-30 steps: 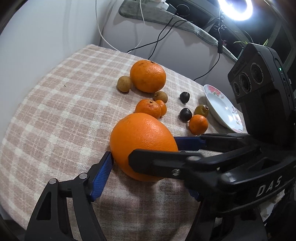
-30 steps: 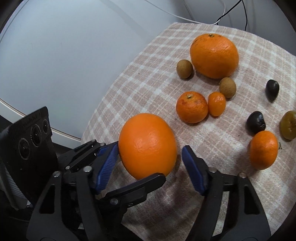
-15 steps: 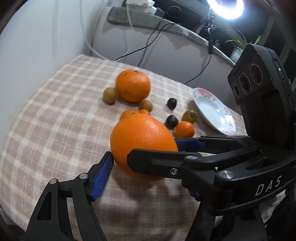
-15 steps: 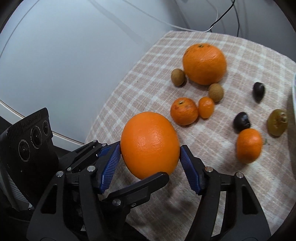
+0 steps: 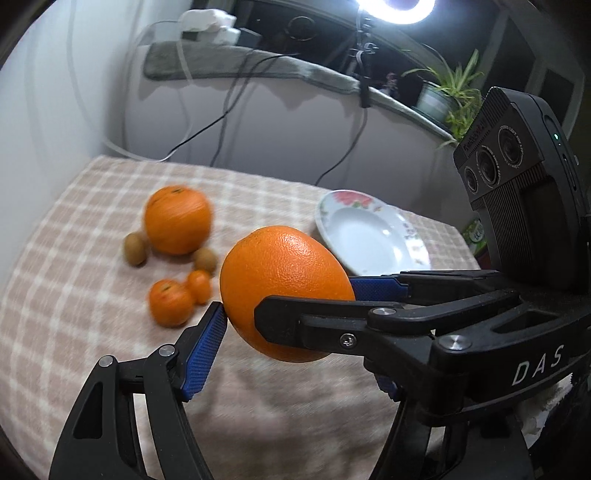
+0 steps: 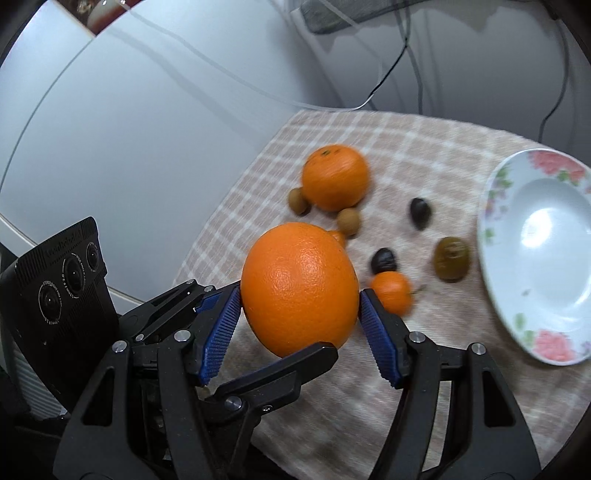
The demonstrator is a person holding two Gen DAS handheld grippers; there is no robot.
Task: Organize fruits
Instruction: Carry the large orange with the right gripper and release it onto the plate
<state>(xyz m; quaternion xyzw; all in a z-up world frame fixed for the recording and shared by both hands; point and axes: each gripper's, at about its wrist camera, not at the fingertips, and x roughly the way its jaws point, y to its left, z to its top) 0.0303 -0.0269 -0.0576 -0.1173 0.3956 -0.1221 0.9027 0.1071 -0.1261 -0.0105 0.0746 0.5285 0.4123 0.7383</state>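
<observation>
The table (image 6: 424, 387) carries a flowered plate (image 6: 491, 206) at far right. Both tongs, left (image 5: 286, 295) and right (image 6: 299, 317), are closed on one big orange (image 6: 299, 288), held clear above the cloth. Carry it level to the plate, lower it, and release both sides together so it doesn't roll onto the small fruit (image 6: 391, 295).

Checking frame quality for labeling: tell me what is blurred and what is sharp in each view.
Left wrist view: held orange and fingers sharp; the fruit on the cloth smeared by motion; ring light blown out.
Right wrist view: held orange sharp; far orange and plate slightly smeared.
</observation>
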